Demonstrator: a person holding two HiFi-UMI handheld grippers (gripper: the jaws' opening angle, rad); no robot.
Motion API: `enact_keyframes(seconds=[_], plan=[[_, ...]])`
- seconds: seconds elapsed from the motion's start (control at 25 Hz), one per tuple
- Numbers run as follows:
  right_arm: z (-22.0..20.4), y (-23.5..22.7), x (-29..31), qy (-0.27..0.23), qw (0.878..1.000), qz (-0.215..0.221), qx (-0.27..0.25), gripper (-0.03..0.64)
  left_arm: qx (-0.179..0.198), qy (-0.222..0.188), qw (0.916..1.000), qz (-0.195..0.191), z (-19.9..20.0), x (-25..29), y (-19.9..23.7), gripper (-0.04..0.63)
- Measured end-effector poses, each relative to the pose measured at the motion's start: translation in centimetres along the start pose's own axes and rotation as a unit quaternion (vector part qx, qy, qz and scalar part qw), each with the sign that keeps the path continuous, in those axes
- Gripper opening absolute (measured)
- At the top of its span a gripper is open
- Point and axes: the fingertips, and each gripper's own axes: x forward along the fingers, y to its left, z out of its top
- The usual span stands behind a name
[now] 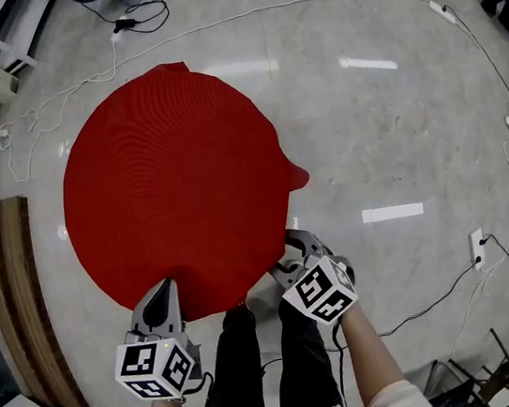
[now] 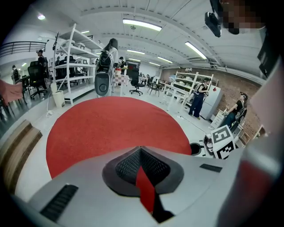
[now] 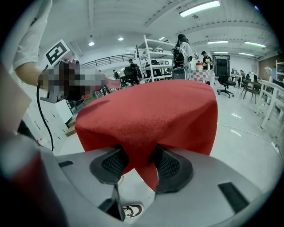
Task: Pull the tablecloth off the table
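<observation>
Red tablecloth [image 1: 172, 191] edge pinched by left tongs [image 2: 143, 179], right tongs [image 3: 138, 163].

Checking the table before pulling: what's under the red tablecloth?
The tablecloth covers everything beneath; the table, top and legs, is hidden. Only its round outline shows, with floor around.

No actual text to read anywhere in these. The closest thing is the black-and-white square markers on the left cube [image 1: 156, 369] of the left hand-held gripper [image 1: 166, 289] and on the right cube [image 1: 320, 294] of the right hand-held gripper [image 1: 290, 240]. They're just blocky code patterns, no letters or digits. The right gripper view also shows a tiny round sticker [image 3: 128, 211] at the bottom with a dark logo, too small to make out.
</observation>
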Motion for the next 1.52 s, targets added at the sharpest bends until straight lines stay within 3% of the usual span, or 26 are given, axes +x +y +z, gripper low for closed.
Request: enact_keyframes(seconds=[0.76,1.24,1.52], plan=[[0.1,-0.2,-1.7,0.019,1.000,-0.007,-0.015,0.037,-0.002,-0.009,0.9999,-0.007,1.3,0.5,-1.4,0.006],[0.1,-0.4,-5.4,0.045,0.998,-0.045,0.025,0.029,-0.010,-0.009,0.9999,0.002,2.7,-0.4,-1.3,0.006],[2.5,0.3,-7.8,0.075,0.996,-0.054,-0.005,0.029,-0.021,-0.007,0.9997,0.014,3.1,-2.2,-0.2,0.006]])
